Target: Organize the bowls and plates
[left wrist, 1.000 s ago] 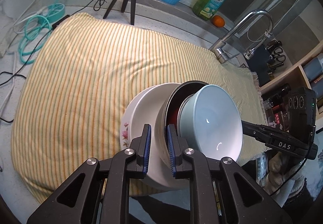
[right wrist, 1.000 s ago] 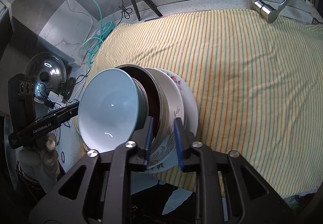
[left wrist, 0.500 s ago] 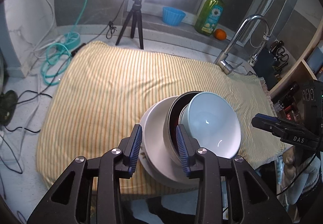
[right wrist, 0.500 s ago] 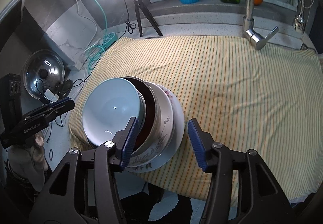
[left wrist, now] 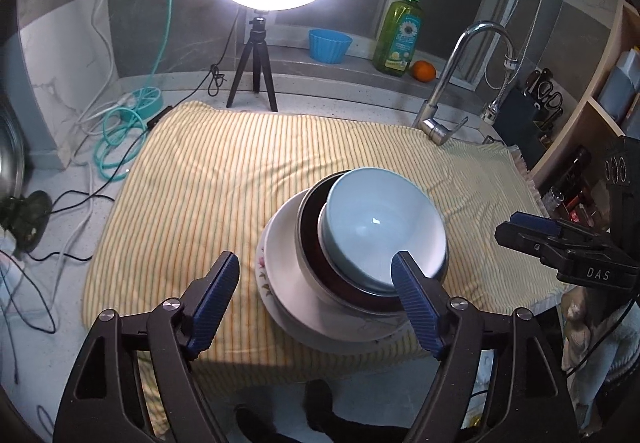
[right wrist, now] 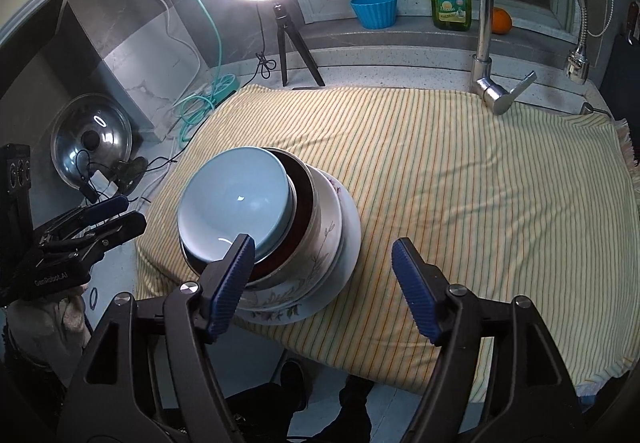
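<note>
Bowls and plates sit nested in one stack (left wrist: 352,263) at the near edge of the striped cloth (left wrist: 240,171), toward its left corner in the right wrist view. Likely ceramic and metal: heavy, rigid, glossy, breakable, best pinched at opposite rims. The pale blue bowl (right wrist: 236,203) tops it. Both the left gripper (left wrist: 316,295) and the right gripper (right wrist: 324,283) have just been opening; jaws wide, nothing between their pads, stack just beyond the fingertips.
</note>
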`<state>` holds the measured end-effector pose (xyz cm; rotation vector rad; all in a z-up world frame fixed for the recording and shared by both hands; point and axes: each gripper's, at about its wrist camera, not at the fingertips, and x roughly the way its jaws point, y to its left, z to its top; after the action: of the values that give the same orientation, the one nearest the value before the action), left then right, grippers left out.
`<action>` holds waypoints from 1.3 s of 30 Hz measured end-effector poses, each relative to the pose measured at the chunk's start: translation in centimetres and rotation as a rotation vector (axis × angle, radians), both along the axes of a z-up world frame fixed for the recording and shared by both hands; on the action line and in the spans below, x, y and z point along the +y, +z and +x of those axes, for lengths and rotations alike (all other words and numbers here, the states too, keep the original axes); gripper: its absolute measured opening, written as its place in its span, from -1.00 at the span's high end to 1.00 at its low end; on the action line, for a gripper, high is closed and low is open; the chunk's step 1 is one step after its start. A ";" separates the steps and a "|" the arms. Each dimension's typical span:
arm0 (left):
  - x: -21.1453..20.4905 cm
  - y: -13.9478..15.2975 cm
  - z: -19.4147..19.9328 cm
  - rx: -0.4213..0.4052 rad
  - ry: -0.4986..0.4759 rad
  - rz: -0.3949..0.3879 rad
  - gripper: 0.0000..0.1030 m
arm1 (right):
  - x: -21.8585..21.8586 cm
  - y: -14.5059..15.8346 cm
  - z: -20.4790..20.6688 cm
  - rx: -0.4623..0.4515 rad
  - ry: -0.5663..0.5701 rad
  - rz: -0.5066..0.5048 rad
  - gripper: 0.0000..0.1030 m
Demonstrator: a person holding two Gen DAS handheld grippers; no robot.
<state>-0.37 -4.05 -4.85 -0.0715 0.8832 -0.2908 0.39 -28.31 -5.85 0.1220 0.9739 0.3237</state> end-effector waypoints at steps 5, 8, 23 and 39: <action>-0.7 0.1 -0.7 -0.008 0.010 0.038 -0.53 | -0.3 0.2 -0.8 -0.029 -0.005 -0.028 -0.44; -0.9 0.0 -0.8 -0.014 0.023 0.059 -0.53 | -0.7 0.2 -0.9 -0.029 -0.014 -0.016 -0.44; -0.6 -0.1 -0.9 0.007 0.060 0.056 -0.54 | -0.3 0.0 -1.2 -0.028 -0.017 -0.016 -0.44; -0.5 0.0 -0.8 0.013 0.070 0.061 -0.54 | 0.2 -0.1 -1.1 -0.025 -0.016 -0.023 -0.44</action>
<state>-1.13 -4.55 -4.85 -0.0475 0.9003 -0.1985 -0.75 -28.13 -5.94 0.1050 0.9514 0.2986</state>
